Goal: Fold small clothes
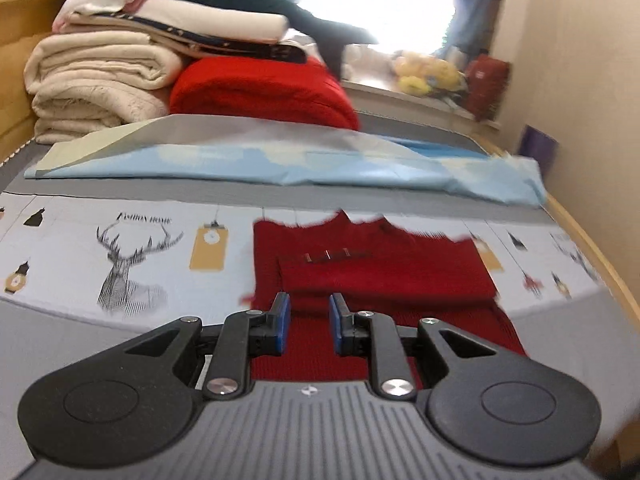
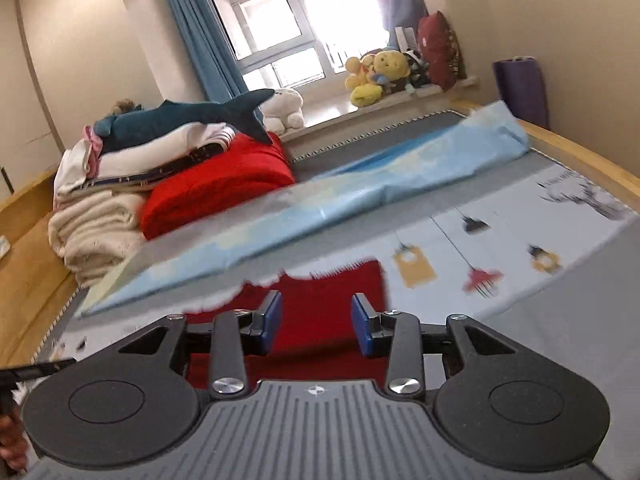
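A small dark red knit sweater lies flat on the printed sheet, with one part folded over its middle. My left gripper is open and empty, its blue pads just above the sweater's near part. The sweater also shows in the right wrist view. My right gripper is open and empty, hovering over the sweater's near part.
A light blue folded cloth lies across the bed behind the sweater. A stack of cream blankets, a red quilt and a plush shark stand at the back left. The wooden bed rail runs along the right.
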Demonstrator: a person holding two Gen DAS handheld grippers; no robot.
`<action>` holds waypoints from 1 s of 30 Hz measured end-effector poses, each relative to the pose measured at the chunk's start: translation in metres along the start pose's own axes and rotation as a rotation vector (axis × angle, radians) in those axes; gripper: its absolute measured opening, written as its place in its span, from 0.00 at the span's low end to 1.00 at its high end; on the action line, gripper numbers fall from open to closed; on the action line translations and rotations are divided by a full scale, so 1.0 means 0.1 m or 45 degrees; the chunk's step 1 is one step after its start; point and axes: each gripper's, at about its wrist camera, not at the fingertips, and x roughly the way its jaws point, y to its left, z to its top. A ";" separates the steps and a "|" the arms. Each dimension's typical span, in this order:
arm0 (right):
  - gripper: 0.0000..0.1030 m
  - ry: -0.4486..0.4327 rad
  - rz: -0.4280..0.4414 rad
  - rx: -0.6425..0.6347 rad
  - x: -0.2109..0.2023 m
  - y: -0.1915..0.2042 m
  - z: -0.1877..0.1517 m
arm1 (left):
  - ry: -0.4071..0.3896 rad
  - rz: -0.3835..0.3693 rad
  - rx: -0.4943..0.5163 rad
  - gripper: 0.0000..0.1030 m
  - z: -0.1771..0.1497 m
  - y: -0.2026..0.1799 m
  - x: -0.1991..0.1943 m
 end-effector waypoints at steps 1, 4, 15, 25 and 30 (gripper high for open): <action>0.39 0.016 -0.012 0.010 -0.11 -0.10 -0.13 | -0.002 -0.005 0.014 0.22 -0.15 -0.01 -0.10; 0.39 0.014 -0.105 0.044 -0.34 -0.39 -0.60 | 0.019 -0.013 0.018 0.22 -0.66 -0.02 -0.34; 0.39 0.249 -0.217 0.361 -0.22 -1.11 -1.30 | 0.254 0.042 -0.098 0.21 -1.51 0.29 -0.17; 0.39 0.436 -0.342 0.298 0.21 -1.09 -1.50 | 0.404 0.132 -0.361 0.21 -1.72 0.78 0.25; 0.39 0.492 -0.367 0.293 0.42 -1.10 -1.55 | 0.495 0.156 -0.347 0.26 -1.82 0.81 0.36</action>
